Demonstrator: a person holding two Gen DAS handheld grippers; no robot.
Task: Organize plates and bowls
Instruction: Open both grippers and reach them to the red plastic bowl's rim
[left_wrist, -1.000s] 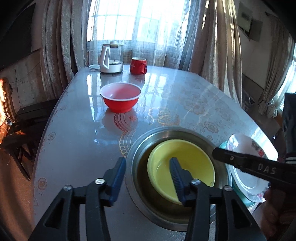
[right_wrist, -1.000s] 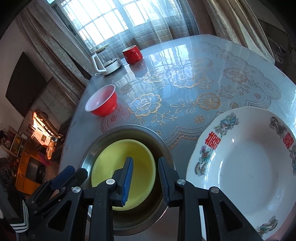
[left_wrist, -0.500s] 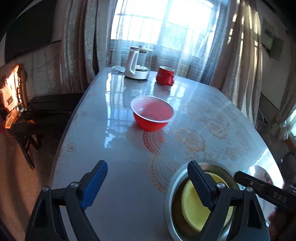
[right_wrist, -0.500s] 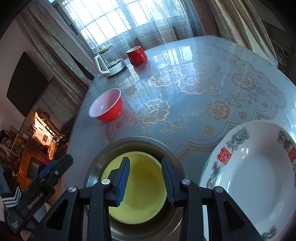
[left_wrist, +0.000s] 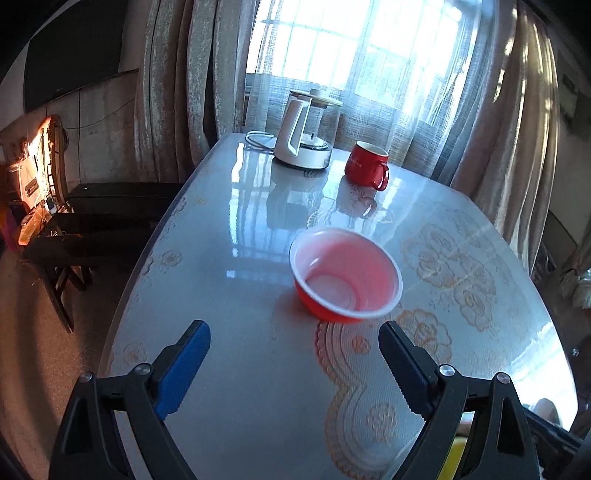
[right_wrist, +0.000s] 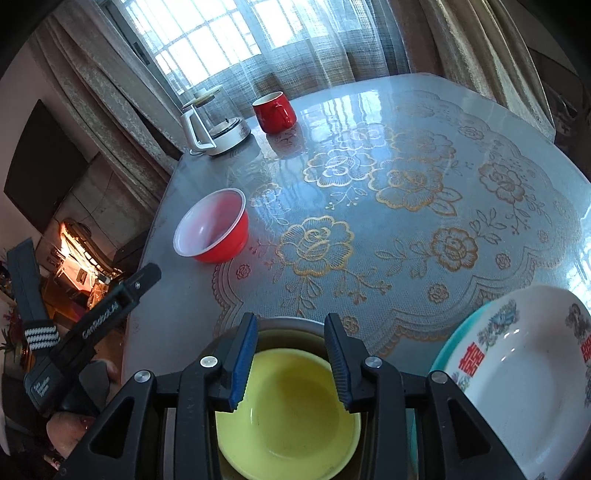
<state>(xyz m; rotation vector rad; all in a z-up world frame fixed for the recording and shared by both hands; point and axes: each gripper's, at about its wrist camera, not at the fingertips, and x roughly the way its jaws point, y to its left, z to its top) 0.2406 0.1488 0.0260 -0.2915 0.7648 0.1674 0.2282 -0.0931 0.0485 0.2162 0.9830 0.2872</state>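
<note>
Facing the red bowl (left_wrist: 345, 275), which stands empty on the table (left_wrist: 236, 295), the left gripper (left_wrist: 295, 363) is held wide open. Only the right wrist view shows the yellow bowl (right_wrist: 291, 417) nested in a steel basin (right_wrist: 291, 325) beneath the open, empty right gripper (right_wrist: 291, 360), beside a white patterned plate (right_wrist: 524, 387) stacked on a teal one (right_wrist: 448, 345).

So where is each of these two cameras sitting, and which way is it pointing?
Left wrist view: sits on the left hand-held gripper, looking along its wide-open fingers across the table at the red bowl, kettle and red mug.
Right wrist view: sits on the right hand-held gripper, looking down at the yellow bowl inside a metal bowl, white plate beside; the left hand-held gripper shows at left.
Shared: red bowl, kettle, red mug, table.
</note>
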